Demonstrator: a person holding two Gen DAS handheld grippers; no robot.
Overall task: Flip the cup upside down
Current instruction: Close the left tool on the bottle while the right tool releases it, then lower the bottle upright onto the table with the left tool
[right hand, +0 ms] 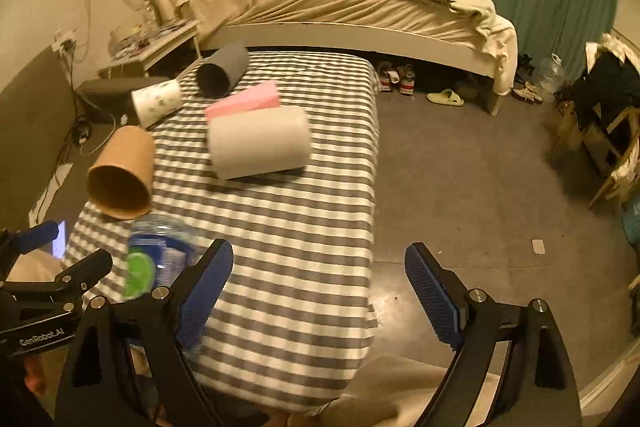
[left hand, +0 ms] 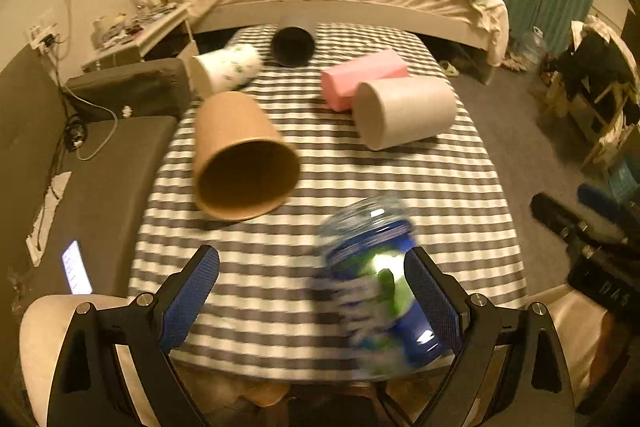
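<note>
Left wrist view shows the left tool (left hand: 312,299) with its jaws spread wide over the near end of the striped table (left hand: 460,187), and a blue-and-clear cup (left hand: 376,291) smeared by motion right against the inner face of the right-hand finger. It looks to be tipping or tumbling rather than gripped, though the blur makes that hard to swear to; nothing closes on it from the other side. From the right wrist view, the right tool (right hand: 320,287) also stands wide open, holding nothing, hanging over the table's right edge and the floor.

Further back, a brown paper cup (left hand: 244,159) lies on its side with its mouth toward us, a white printed cup (left hand: 226,69) and a dark grey cup (left hand: 292,45) lie tipped near the far end, and a pale grey cylinder (left hand: 404,113) rests against a pink block (left hand: 360,75).

As I judge it, the flip is in mid-course at best: the blue cup is not yet resting mouth-down, and none of the other cups stands inverted either. What remains is to get the cup settled on its rim and let go cleanly.
</note>
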